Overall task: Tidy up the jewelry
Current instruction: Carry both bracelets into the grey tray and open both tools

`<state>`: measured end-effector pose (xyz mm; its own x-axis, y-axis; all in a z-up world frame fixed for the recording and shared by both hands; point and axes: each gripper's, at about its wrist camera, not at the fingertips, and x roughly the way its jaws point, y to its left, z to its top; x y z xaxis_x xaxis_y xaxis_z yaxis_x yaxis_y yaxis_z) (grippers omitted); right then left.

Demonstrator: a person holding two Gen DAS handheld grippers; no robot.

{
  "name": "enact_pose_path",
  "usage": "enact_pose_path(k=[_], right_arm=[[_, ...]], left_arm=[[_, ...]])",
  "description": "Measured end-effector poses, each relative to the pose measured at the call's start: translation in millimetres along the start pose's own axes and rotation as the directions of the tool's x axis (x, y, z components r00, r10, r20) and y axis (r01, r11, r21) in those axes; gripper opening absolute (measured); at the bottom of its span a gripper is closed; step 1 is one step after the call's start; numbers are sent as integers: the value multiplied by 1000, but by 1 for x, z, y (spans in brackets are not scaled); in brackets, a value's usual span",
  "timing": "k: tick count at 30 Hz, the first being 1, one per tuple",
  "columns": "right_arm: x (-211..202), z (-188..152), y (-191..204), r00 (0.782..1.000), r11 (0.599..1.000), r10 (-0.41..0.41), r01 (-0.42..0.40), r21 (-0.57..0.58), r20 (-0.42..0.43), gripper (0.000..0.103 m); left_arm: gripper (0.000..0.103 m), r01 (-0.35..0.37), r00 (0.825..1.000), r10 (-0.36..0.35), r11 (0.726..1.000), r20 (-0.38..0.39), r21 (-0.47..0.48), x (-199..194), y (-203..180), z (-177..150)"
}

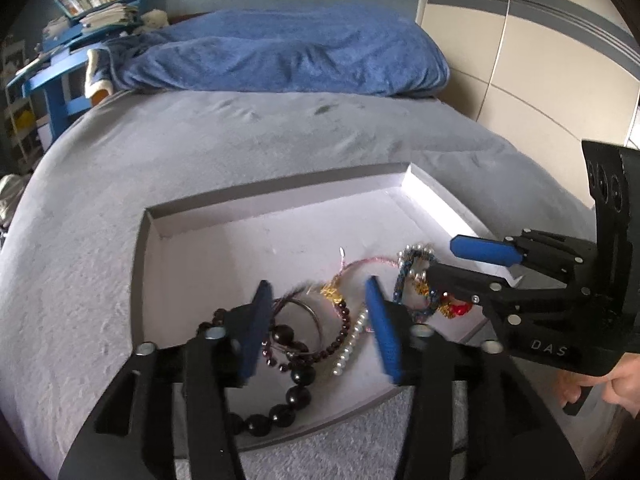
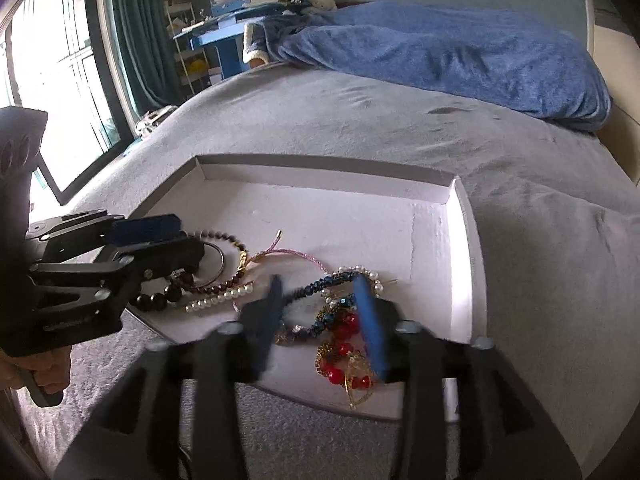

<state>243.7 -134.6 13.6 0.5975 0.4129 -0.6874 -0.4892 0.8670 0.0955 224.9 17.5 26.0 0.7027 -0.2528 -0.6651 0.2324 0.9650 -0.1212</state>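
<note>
The bed is covered with a grey, soft, slightly fuzzy cover that shows some small folds and dents. Directly on it, near the front, lies a shallow tray-like box with grey outside, low walls and a white inside. At the far end of the bed lies a blue fleecy blanket, crumpled into a long heap across the whole width. The blanket and the box are well apart.
</note>
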Motion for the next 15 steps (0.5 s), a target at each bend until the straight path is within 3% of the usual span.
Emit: enact_pose_path(k=[1,6,15], right_arm=[[-3,0,0,1000,1000,-2,2,2,5,45],[-21,-5,0,999,1000,-8,7,22,42,48],[-53,-20,3,995,999,-18,14,50,95,51]], left_arm=[[70,-4,1000,4,1000,15,-6,-5,1,1],[78,9,998,-8,1000,58,-20,-26,3,4],[79,7,997,-5,1000,77,-25,-55,3,-9]])
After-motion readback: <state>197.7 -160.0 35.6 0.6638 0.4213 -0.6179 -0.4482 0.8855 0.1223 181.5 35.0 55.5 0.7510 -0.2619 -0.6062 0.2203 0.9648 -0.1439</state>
